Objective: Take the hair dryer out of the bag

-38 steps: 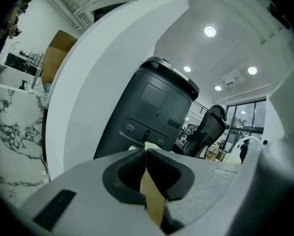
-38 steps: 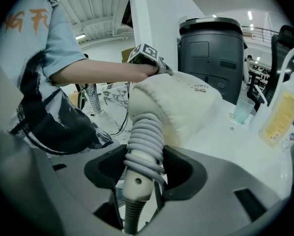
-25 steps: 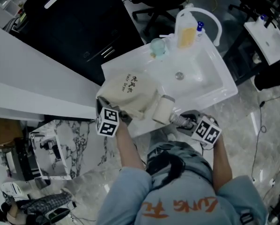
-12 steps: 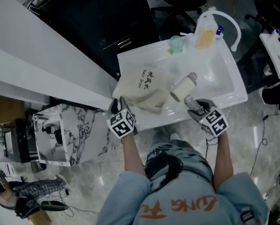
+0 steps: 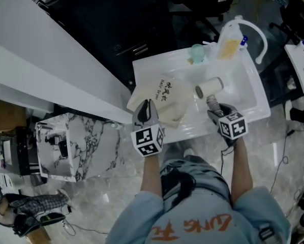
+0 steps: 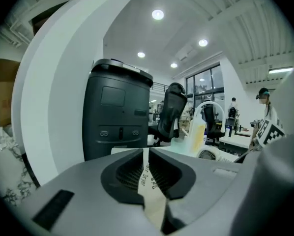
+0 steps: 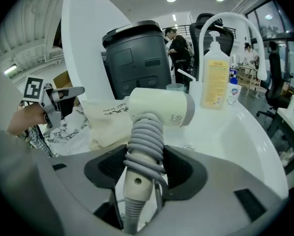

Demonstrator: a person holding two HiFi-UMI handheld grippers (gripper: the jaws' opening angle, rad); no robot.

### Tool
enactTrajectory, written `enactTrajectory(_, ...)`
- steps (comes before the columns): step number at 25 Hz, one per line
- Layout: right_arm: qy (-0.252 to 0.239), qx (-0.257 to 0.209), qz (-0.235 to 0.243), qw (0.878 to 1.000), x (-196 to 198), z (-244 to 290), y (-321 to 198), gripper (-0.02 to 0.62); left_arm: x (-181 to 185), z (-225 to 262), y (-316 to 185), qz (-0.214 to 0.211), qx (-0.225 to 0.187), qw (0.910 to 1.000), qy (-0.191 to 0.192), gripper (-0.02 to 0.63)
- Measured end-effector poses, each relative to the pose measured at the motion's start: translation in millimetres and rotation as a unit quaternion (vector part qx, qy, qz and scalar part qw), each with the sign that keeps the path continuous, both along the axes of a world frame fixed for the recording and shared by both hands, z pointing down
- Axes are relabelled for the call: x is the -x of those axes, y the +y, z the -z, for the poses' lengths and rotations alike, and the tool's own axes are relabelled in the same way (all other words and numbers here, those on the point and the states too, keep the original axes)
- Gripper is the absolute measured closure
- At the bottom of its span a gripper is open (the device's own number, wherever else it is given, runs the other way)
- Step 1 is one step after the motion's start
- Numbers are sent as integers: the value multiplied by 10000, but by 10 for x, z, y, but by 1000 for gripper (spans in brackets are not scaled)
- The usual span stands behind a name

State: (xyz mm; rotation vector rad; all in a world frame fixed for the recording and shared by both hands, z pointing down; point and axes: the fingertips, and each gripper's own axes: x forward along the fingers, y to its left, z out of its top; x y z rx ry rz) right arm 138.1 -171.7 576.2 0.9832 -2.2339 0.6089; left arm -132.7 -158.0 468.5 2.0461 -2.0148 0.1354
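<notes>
My right gripper (image 7: 146, 157) is clamped on the cord-wrapped handle of the hair dryer (image 7: 161, 107), which is clear of the bag (image 7: 103, 121) and over the sink (image 5: 254, 93). My left gripper (image 6: 147, 154) has just been closing to a narrow slit. Bag cloth shows in the gap, not pinched that I can see. I'd keep the handle grip firm, watch that the coiled cord doesn't slip, and set the dryer down flat, well apart from the bag.

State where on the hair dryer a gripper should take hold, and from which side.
The hair dryer's cord-wrapped handle, approached from its free end: it is slim and sticks out square from the wide round barrel. The right gripper clamps it there.
</notes>
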Motion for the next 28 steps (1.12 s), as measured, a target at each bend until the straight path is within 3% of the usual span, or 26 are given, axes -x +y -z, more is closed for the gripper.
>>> enactTrajectory(2, 60, 68, -156, 9998, -16, -14, -109, 360, -84, 65, -78, -95, -97, 9999, 25, 597)
enactTrajectory(9, 233, 369, -566, 9974, 6, -129, -453, 360, -347, -5, -266, -664, 33, 9978, 64, 603)
enactTrajectory(19, 780, 1011, -759, 9889, 71, -604, -810, 360, -473, -319, -591, -914, 382, 9943, 393, 603)
enactTrajectory(24, 966, 1284, -854, 9833, 74, -836, -924, 360, -408, -480, -762, -993, 447, 9913, 736, 604)
enactTrajectory(28, 1042, 1483, -952, 9788, 66, -979, -969, 360, -403, -451, -942, -1144, 374, 9896, 786, 604)
